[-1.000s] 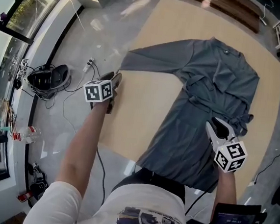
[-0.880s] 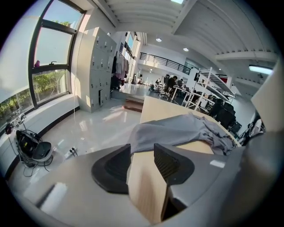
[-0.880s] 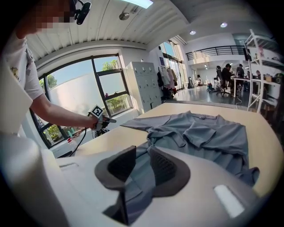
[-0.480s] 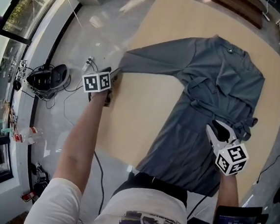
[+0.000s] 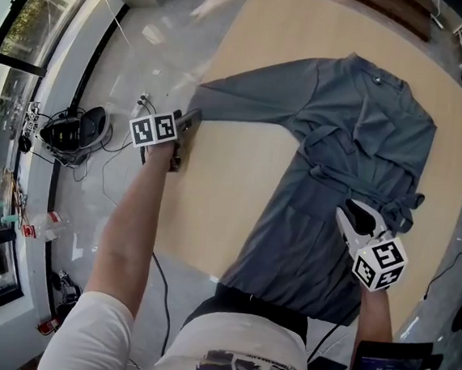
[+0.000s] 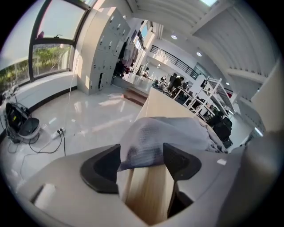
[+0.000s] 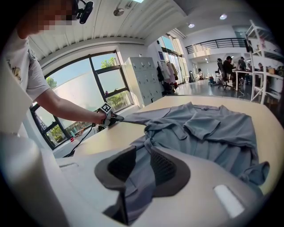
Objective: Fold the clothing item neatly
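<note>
Left tongs (image 5: 190,120) sit at the left edge of the pale wooden surface (image 5: 231,180). Their jaws have just been opening and now stand spread wide, with the sleeve cuff (image 6: 148,139) lying between them. Grey long-sleeved cloth garment (image 5: 358,127) lies spread across the surface, one sleeve stretched out left. Right tongs (image 7: 141,166) pinch a fold of the garment's lower half.

Robe (image 5: 356,151) lies on the table (image 5: 221,204), mostly on its right half, collar at the far end, hem at the near edge (by the person). One sleeve (image 5: 247,100) stretches left to the table's edge. Power strip (image 5: 144,99) sits on the floor beyond.
</note>
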{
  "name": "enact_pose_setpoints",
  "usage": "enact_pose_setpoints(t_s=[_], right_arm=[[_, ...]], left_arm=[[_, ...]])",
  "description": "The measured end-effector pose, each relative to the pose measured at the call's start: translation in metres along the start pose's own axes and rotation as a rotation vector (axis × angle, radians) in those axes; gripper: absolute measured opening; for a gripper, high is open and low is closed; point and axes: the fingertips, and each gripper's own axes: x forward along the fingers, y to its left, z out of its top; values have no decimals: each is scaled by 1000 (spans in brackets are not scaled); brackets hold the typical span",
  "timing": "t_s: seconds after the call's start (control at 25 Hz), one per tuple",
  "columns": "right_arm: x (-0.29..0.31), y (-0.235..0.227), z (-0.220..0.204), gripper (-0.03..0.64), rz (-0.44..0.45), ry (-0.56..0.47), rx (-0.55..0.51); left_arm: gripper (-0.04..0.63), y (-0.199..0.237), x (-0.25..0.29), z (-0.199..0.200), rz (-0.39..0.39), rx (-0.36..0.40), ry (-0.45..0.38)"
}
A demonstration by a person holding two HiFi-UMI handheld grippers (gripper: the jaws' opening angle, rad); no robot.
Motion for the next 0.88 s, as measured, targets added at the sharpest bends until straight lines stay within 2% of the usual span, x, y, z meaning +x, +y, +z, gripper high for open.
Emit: enact_pose_setpoints(t_s=[0.24, 0.44, 0.64, 0.72, 0.88], right_arm=[[5, -17, -1, 92, 13, -1, 25], [6, -33, -3, 92, 15, -5, 38], [4, -37, -5, 92, 4, -10, 42], [3, -38, -5, 92, 1, -15, 43], [5, -39, -3, 92, -3, -22, 47]], left_arm=[[262, -3, 16, 3, -41, -31, 50], [217, -12, 22, 6, -52, 10, 54], [120, -7, 14, 10, 18, 77, 32], [48, -7, 11, 15, 46, 96, 16], [31, -14, 8, 25, 59, 136, -2]])
